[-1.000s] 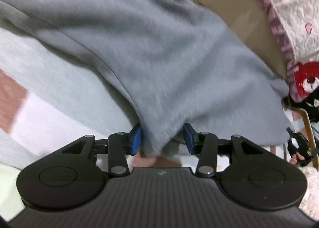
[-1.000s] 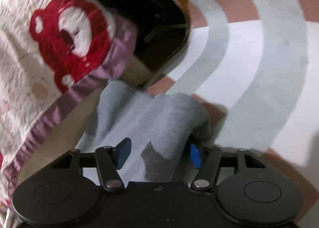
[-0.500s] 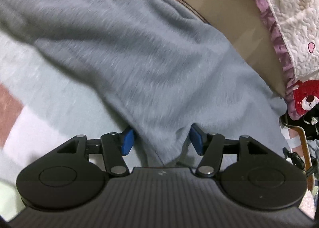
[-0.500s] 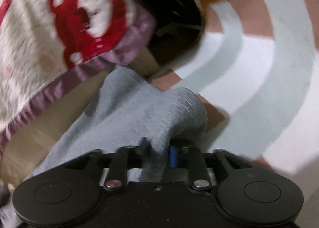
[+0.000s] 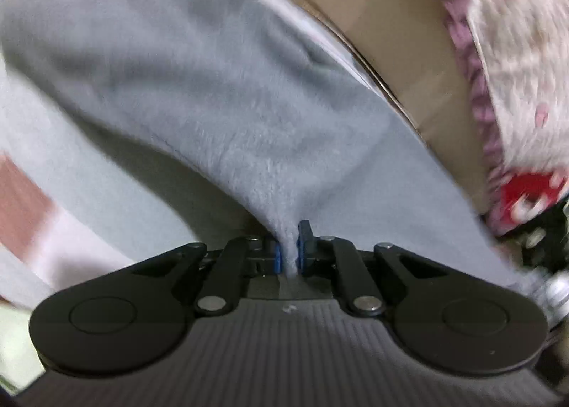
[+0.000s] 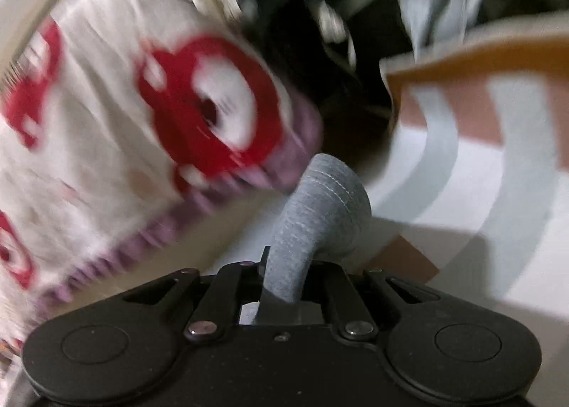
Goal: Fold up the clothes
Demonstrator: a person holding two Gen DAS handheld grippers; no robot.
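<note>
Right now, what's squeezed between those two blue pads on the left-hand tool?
A bunched fold of the fuzzy grey fleece garment, pinched by the left gripper; the left wrist view shows it.

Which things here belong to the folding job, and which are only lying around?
Job:
- grey fleece garment
- left tool, shut on it
- right tool, shut on it

Lying about:
- bear-print quilt
- striped rug
- cardboard
</note>
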